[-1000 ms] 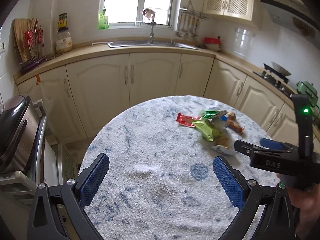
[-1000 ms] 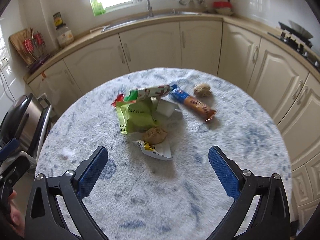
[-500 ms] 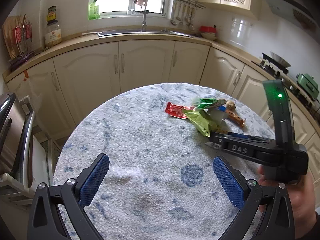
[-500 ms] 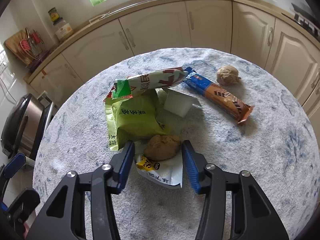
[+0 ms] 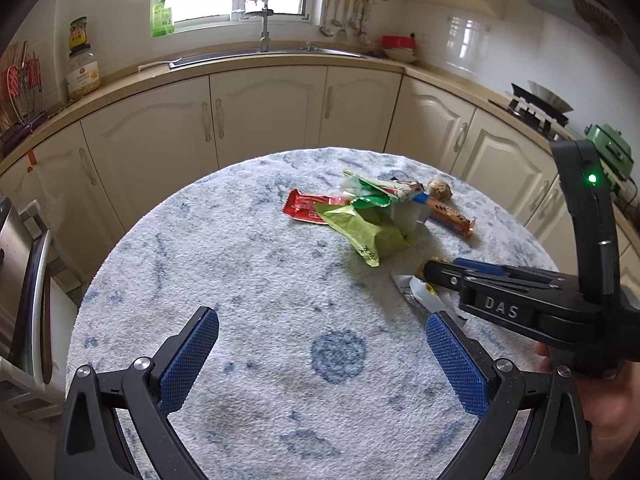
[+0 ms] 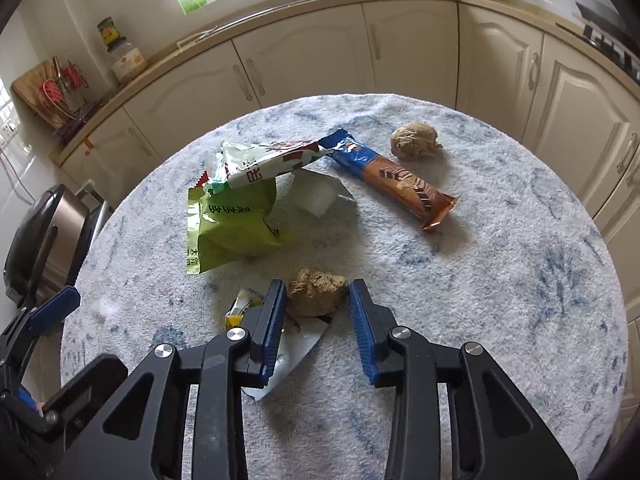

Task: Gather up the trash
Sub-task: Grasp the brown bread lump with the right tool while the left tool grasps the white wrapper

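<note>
Round table (image 6: 500, 320), brown crumpled wad (image 6: 318, 292) between closing right gripper (image 6: 318, 308) jaws

The round table (image 6: 520, 280) carries two crumpled brown paper balls (image 6: 316, 294), five snack wrappers (image 6: 232, 224) and one white block (image 6: 316, 196).

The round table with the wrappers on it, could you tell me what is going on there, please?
A person is clearing trash from the table with two handheld tongs. The right tongs have just been closing around a brown crumpled lump lying on a white wrapper. The left tongs hang open over bare cloth. Other wrappers are untouched.
</note>
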`<state>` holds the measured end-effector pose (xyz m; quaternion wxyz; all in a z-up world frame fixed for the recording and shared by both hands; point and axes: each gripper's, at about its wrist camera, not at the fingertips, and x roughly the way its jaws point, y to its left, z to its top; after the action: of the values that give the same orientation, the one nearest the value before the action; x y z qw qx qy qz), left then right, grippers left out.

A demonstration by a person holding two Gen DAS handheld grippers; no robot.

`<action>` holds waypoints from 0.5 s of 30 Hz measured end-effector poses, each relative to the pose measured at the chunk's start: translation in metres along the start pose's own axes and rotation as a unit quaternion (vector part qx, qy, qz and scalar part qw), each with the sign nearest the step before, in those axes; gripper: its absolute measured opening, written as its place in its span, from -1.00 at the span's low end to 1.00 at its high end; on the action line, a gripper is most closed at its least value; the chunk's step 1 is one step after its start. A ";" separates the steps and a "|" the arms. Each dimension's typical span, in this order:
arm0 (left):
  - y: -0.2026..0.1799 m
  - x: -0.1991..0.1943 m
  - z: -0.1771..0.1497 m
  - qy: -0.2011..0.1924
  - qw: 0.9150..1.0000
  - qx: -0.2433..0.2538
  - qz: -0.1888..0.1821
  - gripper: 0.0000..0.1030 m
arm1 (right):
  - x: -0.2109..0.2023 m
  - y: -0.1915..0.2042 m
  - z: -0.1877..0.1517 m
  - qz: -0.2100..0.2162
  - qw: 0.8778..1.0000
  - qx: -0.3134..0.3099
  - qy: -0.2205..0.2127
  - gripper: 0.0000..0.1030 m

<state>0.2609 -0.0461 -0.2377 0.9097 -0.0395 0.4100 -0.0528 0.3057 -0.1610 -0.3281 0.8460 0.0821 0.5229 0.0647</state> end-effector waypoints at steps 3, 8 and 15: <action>-0.006 0.006 -0.001 0.003 1.000 0.003 0.003 0.99 | 0.002 0.003 0.002 -0.004 1.000 -0.014 -0.005 -0.34; -0.022 0.015 0.003 0.004 1.000 0.014 0.002 0.99 | -0.012 -0.011 -0.006 0.009 1.000 0.004 -0.015 -0.36; -0.053 0.041 0.010 0.019 0.999 0.042 -0.013 0.99 | -0.049 -0.045 -0.021 -0.019 0.998 0.036 -0.045 -0.37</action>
<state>0.2916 -0.1035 -0.2556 0.9017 -0.0050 0.4244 -0.0823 0.2663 -0.2131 -0.3033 0.8663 0.1053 0.4877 0.0254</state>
